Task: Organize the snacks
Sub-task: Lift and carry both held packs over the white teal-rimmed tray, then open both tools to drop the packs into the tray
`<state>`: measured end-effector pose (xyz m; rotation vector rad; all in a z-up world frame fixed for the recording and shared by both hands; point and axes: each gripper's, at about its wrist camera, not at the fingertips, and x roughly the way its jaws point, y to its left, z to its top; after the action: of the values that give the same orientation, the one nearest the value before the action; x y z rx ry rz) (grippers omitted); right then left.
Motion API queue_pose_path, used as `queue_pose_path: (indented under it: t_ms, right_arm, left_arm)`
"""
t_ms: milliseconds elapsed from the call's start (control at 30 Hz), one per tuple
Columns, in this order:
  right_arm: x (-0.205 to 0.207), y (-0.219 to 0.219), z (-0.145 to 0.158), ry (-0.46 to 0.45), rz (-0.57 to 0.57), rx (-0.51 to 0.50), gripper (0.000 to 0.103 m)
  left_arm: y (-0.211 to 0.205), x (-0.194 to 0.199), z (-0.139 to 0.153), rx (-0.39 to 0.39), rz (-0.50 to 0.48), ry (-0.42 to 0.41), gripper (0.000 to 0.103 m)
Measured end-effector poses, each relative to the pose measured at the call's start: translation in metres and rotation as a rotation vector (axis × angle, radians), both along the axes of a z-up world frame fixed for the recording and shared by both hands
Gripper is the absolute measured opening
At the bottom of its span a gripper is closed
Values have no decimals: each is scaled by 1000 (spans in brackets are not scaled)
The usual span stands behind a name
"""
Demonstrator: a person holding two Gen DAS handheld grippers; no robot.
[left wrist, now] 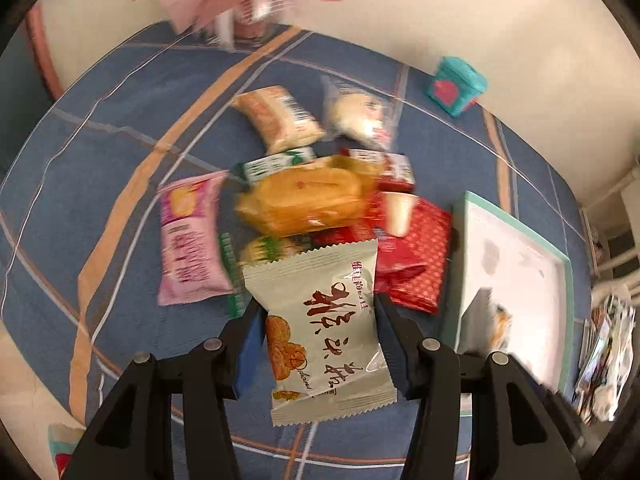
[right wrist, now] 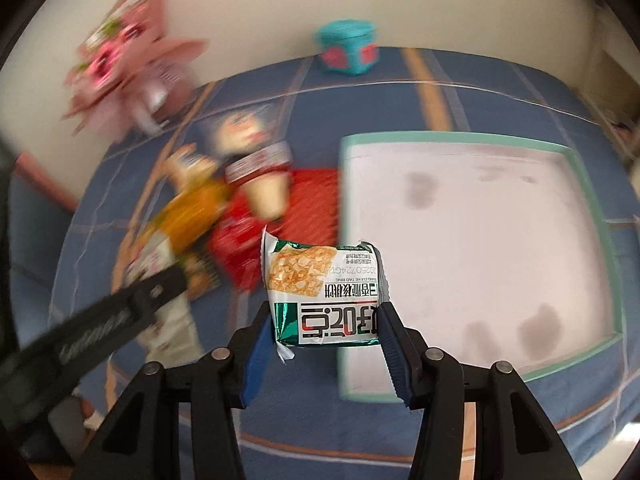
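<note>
Now | left gripper (left wrist: 318, 316) clamps beige packet (left wrist: 320, 332) | right gripper (right wrist: 320, 320) clamps green-white packet (right wrist: 324, 292) (background blurred)

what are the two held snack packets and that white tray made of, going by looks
Pale packet in the left gripper: matte plastic film, serrated sealed ends. Green-and-white packet in the right gripper: glossy film, probably foil-lined, given its metallic green sheen. Tray: likely cardboard, with a matte white floor and thin teal walls.

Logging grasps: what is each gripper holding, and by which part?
Left gripper: beige snack packet, gripped across its side edges. Right gripper: green-and-white cracker packet, by its sides.
</note>
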<state>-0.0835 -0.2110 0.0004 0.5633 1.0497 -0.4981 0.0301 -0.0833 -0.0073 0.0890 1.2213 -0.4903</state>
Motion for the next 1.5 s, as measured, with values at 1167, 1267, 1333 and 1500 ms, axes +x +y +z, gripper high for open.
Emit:
queue_pose_path:
  t_ms: [1167, 1267, 1333, 1500]
  right_arm:
    - [-25, -155, -32, 71, -387, -46, 56]
    - [-29, -154, -29, 77, -387, -41, 56]
    - [-31, -151, -25, 78, -388, -43, 56]
    - [-36, -136, -18, 77, -361, -45, 67]
  left_arm:
    - [-185, -20, -20, -17, -355, -120, 64]
    - [-180, -20, -16, -14, -349, -118, 70]
    - [-174, -19, -13, -9, -335, -116, 71]
    - [-148, -13, -5, -2, -273, -91, 86]
